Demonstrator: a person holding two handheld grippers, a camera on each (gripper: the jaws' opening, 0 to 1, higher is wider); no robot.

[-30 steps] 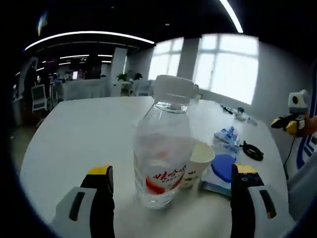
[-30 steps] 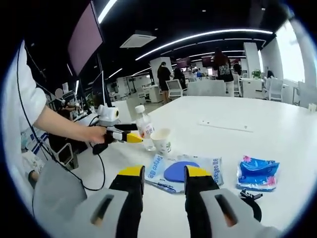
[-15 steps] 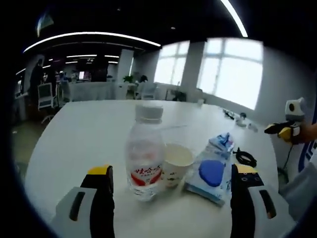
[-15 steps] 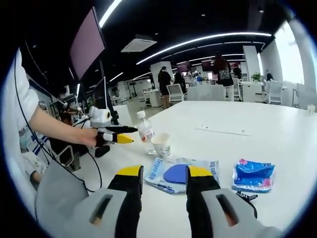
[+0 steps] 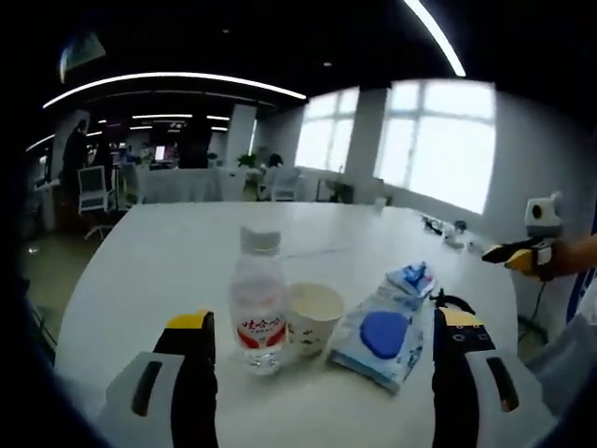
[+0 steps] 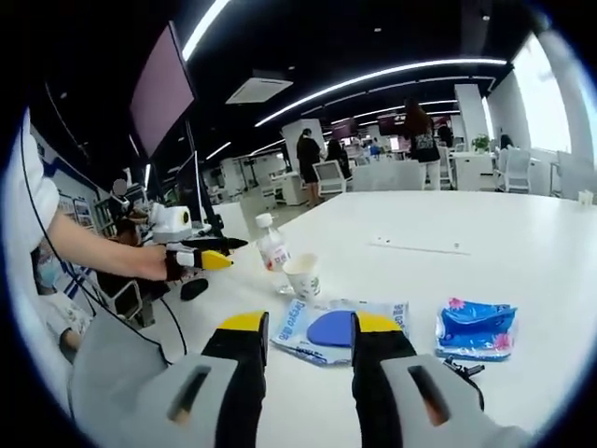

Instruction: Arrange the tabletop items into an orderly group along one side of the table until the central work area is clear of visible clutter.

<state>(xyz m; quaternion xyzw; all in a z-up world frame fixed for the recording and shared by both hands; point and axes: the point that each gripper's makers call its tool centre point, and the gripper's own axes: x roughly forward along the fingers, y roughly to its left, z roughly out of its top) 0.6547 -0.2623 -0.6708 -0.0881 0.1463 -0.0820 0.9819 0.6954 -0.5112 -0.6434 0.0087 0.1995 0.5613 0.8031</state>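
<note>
The left gripper, jaws apart, has drawn back from the water bottle, probably released beside the paper cup at its 3 o'clock.

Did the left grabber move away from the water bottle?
Yes. In the right gripper view the left gripper has drawn back from the water bottle, which stays beside the paper cup; a clear gap now separates them.

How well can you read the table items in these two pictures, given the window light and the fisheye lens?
Left gripper view: the windows are blown out white, and the bottle, paper cup and wipes pack look soft. Right gripper view: lighting is more even, the blue packet is crisper, and ceiling light strips bend with the lens.
</note>
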